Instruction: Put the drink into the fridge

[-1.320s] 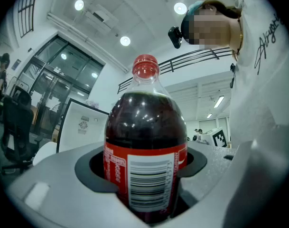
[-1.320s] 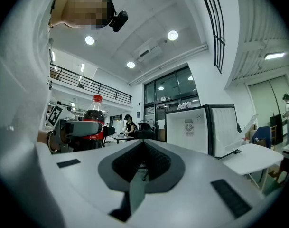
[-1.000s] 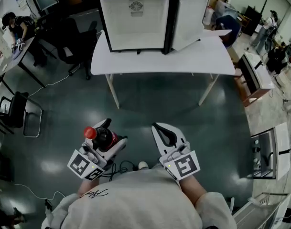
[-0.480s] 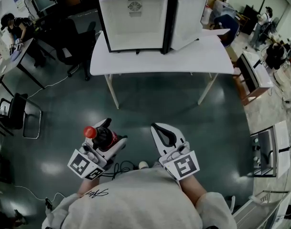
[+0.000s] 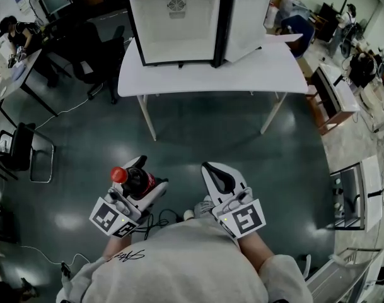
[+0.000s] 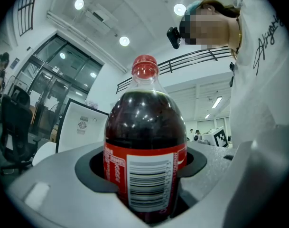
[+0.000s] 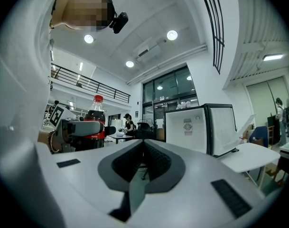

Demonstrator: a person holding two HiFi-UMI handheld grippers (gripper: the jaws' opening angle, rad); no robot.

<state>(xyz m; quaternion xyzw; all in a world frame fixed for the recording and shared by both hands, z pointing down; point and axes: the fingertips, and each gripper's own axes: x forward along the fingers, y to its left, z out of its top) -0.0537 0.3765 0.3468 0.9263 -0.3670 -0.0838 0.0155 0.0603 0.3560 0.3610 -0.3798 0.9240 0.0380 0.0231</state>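
Bottle [image 6: 146, 141] of cola, lower left, stands clamped in the left gripper [image 5: 147, 175], its base hidden by the jaws. Right gripper [image 7: 143, 148] beside it is closed on nothing. Open fridge [image 5: 176, 30] stands on a table [image 5: 267, 68], upper centre.

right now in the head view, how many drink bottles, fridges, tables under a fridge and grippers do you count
drink bottle: 1
fridge: 1
table under the fridge: 1
grippers: 2, the left gripper and the right gripper
total: 5
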